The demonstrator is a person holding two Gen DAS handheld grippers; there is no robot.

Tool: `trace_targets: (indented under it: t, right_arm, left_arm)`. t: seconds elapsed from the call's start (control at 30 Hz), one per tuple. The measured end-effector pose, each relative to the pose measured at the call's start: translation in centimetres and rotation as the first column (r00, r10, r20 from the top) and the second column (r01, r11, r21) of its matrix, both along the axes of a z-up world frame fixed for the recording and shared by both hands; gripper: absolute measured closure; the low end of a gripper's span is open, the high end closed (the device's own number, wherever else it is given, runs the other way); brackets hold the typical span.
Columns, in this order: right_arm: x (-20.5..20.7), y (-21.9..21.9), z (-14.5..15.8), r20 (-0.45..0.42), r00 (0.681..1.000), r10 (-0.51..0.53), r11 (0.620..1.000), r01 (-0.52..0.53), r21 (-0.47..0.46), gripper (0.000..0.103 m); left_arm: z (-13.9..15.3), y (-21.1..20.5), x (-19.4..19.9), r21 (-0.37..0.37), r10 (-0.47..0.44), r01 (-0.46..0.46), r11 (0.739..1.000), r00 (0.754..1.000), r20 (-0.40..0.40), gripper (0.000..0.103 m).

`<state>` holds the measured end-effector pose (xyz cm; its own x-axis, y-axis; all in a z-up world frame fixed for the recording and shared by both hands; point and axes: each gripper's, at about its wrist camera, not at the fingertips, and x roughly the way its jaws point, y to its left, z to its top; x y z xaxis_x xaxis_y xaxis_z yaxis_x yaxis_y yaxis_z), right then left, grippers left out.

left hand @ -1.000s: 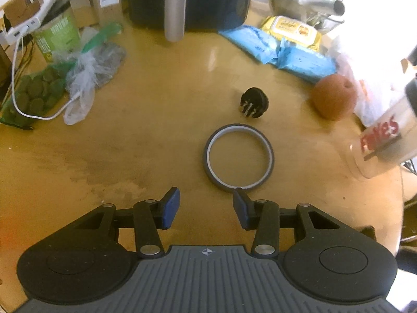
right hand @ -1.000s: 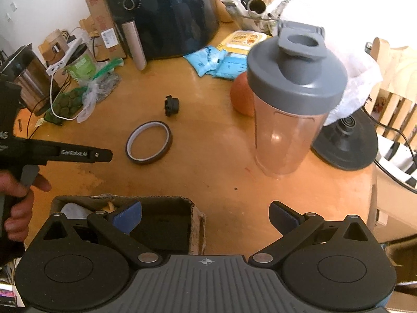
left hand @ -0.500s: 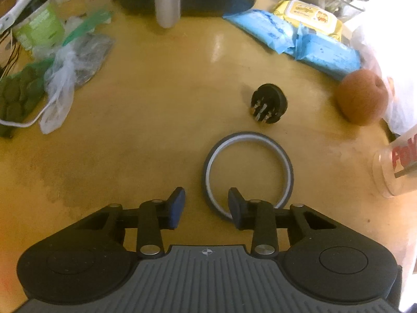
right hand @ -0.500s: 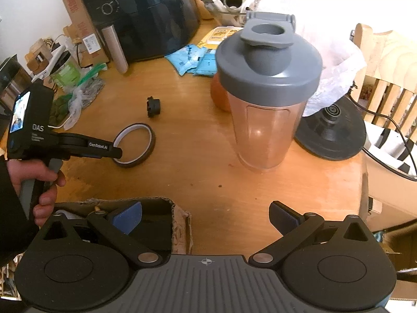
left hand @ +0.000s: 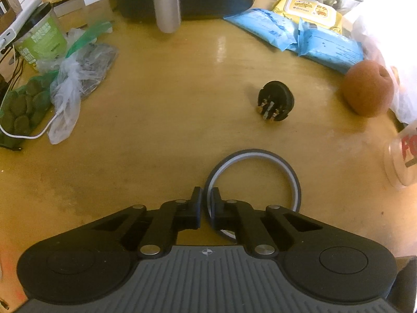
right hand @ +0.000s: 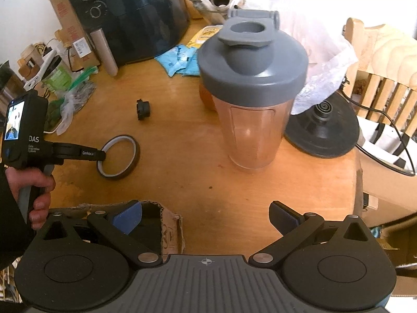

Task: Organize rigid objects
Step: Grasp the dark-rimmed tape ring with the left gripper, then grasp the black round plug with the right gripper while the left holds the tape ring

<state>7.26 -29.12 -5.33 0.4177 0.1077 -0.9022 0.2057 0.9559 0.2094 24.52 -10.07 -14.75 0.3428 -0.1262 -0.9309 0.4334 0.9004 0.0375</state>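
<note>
A dark tape ring [left hand: 292,177] lies flat on the wooden table [left hand: 169,120]. My left gripper [left hand: 206,198] is shut on the ring's near left rim, one finger outside and one inside. The ring also shows in the right wrist view [right hand: 130,160], with the left gripper [right hand: 102,154] at its left edge. A small black plug [left hand: 275,100] lies beyond the ring. A clear shaker bottle [right hand: 250,104] with a grey lid stands on the table. My right gripper [right hand: 206,215] is open and empty, above an open cardboard box [right hand: 166,224].
A brown round fruit [left hand: 367,91] sits at the right. Blue packets [left hand: 299,39] and a yellow wipes pack [left hand: 307,10] lie at the back. Plastic bags [left hand: 75,78] and a green can [left hand: 39,41] crowd the left. A black air fryer [right hand: 135,15] stands behind.
My left gripper moved forward to the tape ring and closed its fingers over the ring's near rim. My right gripper stayed open while its view shifted slightly.
</note>
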Motion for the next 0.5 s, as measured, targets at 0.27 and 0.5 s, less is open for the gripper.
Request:
trace_targets:
  t: [0.27,0.5]
  right_arm:
    - [0.2,0.7,0.2,0.001,0.999,0.044,0.999,-0.044,0.019,0.0]
    - [0.4,1.8,0.5,0.015,0.996,0.087,0.996,-0.087,0.028,0.0]
  left_arm:
    - [2.0,1.4,-0.9,-0.052,-0.005,0.007,0.999,0.999,0.035,0.096]
    - [4.5,2.8,-2.2,-0.104,-0.001,0.007,0.995,0.998,0.058,0.096]
